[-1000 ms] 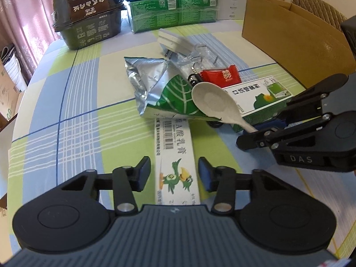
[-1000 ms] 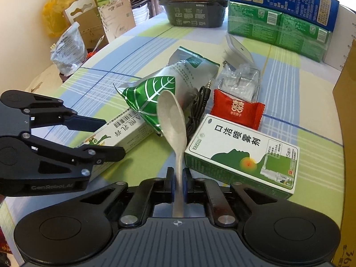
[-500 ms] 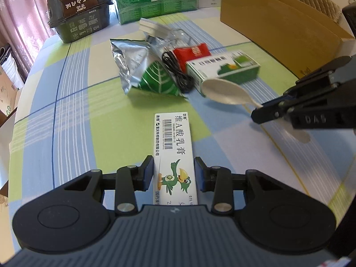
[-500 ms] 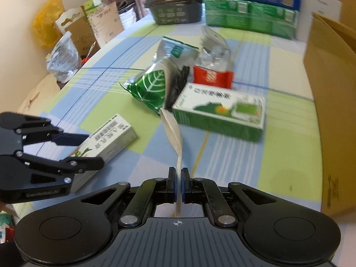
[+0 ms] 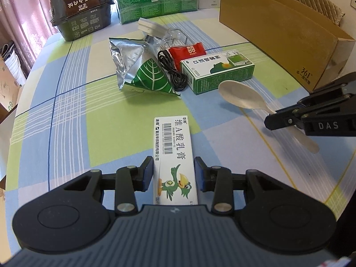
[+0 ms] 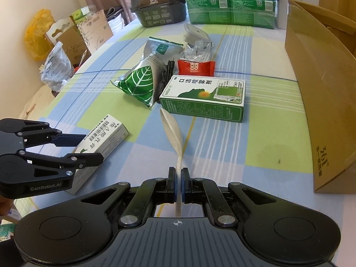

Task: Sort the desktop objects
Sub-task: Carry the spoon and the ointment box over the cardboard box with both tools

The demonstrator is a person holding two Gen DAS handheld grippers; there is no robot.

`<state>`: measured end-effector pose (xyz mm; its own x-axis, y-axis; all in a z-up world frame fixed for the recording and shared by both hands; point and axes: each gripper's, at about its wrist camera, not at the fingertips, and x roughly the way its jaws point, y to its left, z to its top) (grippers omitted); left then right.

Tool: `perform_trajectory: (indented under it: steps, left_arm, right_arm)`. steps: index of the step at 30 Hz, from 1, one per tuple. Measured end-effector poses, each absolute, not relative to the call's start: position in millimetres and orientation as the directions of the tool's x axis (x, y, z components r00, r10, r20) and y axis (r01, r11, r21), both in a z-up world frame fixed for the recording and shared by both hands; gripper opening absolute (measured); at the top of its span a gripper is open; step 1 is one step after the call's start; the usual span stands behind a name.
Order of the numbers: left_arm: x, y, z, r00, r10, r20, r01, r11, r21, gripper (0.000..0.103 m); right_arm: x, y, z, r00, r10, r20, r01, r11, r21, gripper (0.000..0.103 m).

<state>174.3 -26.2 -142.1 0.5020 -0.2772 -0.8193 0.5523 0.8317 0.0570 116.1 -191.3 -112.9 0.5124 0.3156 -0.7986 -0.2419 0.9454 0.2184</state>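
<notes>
Obs. Both items are now clear of the pile. A second ago my left gripper (image 5: 173, 173) stood open around the white ointment box (image 5: 174, 155), the pads well off its sides; now the jaws are clamped on its long sides. The box has also come back from the foil leaf pouch (image 5: 142, 71), which it lay just beside a second ago; bare tablecloth now shows between them.

My right gripper (image 6: 178, 184) has its jaws together on the handle of the cream spoon (image 6: 172, 131). The spoon has rolled: its bowl faced the right wrist camera broadside a second ago and is now seen edge-on. It has also drawn back, from over the pouch and green box (image 6: 203, 96) to over bare table (image 5: 66, 111) in front of that box.

Judgement: two objects secured at once, pick phase done. Next comes delivery, probably to the open cardboard carton (image 6: 320, 102) on the right. Red sachet (image 5: 185, 52), black cable (image 5: 172, 73), pouch and green box not yet sorted.

Legible text:
- white box: barcode, "维A酸乳膏", green bird mascot.
- green box: "口洁喷雾剂".
- carton: "361°".
- dark tub (image 5: 81, 13) at far edge: "HONGLU".
- my grippers: "DAS" on right, "GenRobot.AI" on left.
</notes>
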Motion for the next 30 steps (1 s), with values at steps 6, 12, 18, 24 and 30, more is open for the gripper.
perform_trajectory:
  steps: [6,12,18,24,30]
  left_arm:
    - [179,-30,-147,0.486,-0.253,-0.837,0.541,0.839,0.06,0.033]
    - [174,-33,-139,0.49,-0.245,-0.837,0.524,0.849,0.059,0.033]
    - [165,-37,-117,0.506,-0.241,-0.828,0.498,0.865,0.053,0.033]
    - [143,-51,-93,0.523,-0.253,-0.814,0.486,0.873,0.041,0.033]
    - [119,-68,-76,0.531,-0.279,-0.8,0.471,0.882,0.005,0.033]
  right_arm:
    - [116,-192,-110,0.523,0.318,-0.791,-0.242,0.945,0.219,0.0]
    - [112,-196,-101,0.54,0.311,-0.782,-0.234,0.948,0.216,0.0]
    - [101,-203,-82,0.57,0.308,-0.762,-0.218,0.951,0.221,0.0]
    - [83,-214,-58,0.608,0.302,-0.734,-0.201,0.953,0.226,0.0]
    - [65,-231,-36,0.645,0.29,-0.707,-0.181,0.957,0.227,0.0]
